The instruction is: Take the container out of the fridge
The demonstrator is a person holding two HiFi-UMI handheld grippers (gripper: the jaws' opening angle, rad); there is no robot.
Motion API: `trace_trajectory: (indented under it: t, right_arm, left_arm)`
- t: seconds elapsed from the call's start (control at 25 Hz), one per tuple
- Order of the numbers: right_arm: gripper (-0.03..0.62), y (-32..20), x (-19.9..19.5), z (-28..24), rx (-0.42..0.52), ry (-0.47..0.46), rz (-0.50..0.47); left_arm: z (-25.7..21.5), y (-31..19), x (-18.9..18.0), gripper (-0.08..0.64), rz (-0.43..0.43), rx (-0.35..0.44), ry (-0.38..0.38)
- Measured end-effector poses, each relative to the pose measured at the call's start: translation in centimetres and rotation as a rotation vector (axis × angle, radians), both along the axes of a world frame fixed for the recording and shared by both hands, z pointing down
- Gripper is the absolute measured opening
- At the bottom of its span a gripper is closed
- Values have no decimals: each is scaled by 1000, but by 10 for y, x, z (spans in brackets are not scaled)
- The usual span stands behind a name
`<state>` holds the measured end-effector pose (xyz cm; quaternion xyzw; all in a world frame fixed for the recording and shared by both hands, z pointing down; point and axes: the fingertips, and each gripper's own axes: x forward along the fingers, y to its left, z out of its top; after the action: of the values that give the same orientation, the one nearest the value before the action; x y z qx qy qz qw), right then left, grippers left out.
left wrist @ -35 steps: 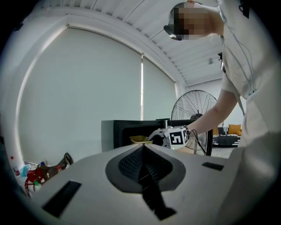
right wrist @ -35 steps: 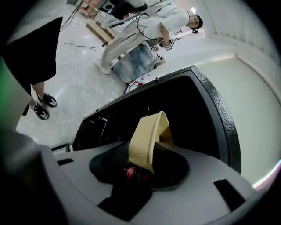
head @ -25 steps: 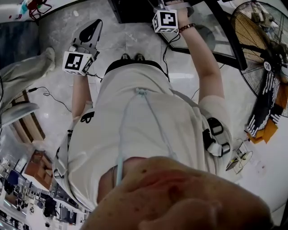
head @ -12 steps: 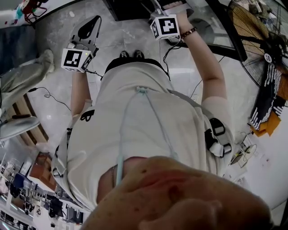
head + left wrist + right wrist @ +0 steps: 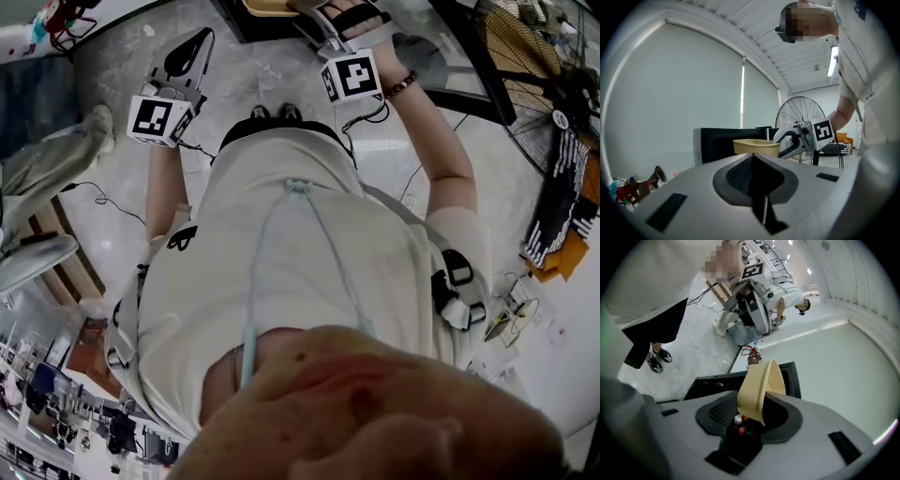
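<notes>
Container, beige tub: probably light and stiff; right tongs clamped on its rim, left tongs pressed together, empty.

no legible text, only coded square patterns on marker cubes

Lighting and picture quality, three views: bright, even indoor light.
Ceiling strip light flares white in the left gripper view. The pale floor in the head view carries a soft sheen, and shadows are faint. Both gripper views show heavy fisheye bending, black corners and a slightly soft near foreground. The head view has a large out-of-focus mass along its bottom edge. The container is sharp and evenly lit.
</notes>
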<state>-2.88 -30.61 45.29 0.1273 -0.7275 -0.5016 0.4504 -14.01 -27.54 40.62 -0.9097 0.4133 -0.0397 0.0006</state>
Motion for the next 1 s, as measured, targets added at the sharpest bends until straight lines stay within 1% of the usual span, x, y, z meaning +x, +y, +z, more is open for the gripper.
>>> trace_trajectory:
  t: [0.44,1.0]
  right_arm:
    - [158,38,11,-15,-26,-37,-12]
    - [156,47,16,-14,-54,-56,-8]
  left_arm:
    - [-6,-4,10,8,21,9,-2]
    - [-1,0,21,8,36,2,0]
